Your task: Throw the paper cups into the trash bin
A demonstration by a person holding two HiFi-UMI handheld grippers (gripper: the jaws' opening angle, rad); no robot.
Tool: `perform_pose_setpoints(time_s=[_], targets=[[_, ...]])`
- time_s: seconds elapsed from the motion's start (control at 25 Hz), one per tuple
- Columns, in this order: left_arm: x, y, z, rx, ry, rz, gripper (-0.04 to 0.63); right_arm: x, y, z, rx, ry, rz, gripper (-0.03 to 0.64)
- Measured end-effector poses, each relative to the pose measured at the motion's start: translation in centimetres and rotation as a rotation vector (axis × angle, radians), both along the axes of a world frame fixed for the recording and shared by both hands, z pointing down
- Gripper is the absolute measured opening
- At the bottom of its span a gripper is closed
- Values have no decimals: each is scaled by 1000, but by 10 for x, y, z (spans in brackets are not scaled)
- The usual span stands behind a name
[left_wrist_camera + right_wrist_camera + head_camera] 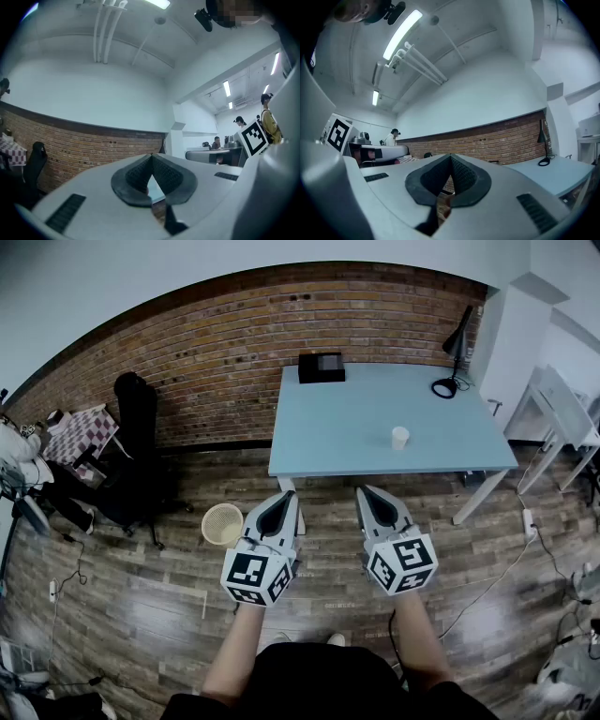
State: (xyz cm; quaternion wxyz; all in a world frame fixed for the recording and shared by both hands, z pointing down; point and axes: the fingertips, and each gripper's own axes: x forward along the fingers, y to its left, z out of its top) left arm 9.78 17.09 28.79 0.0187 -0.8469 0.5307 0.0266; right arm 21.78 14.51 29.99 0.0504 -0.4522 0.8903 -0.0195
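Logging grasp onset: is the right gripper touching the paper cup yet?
Apart. Head view: the right gripper is short of the table's near edge, and the paper cup stands farther in, with bare tabletop between them.

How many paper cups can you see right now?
1. A white paper cup stands upright on the light blue table, toward its front right. None shows in the trash bin on the floor, though its inside is too small to check.
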Motion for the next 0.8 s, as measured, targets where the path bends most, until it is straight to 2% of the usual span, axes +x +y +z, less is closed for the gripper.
perform_pose_setpoints(time_s=[0.28, 0.8], targets=[[10, -8, 1, -9, -7, -3, 3, 9, -6, -4, 17, -13, -20, -5], [13, -51, 11, -37, 0, 5, 3, 14, -46, 6, -26, -52, -15, -4]])
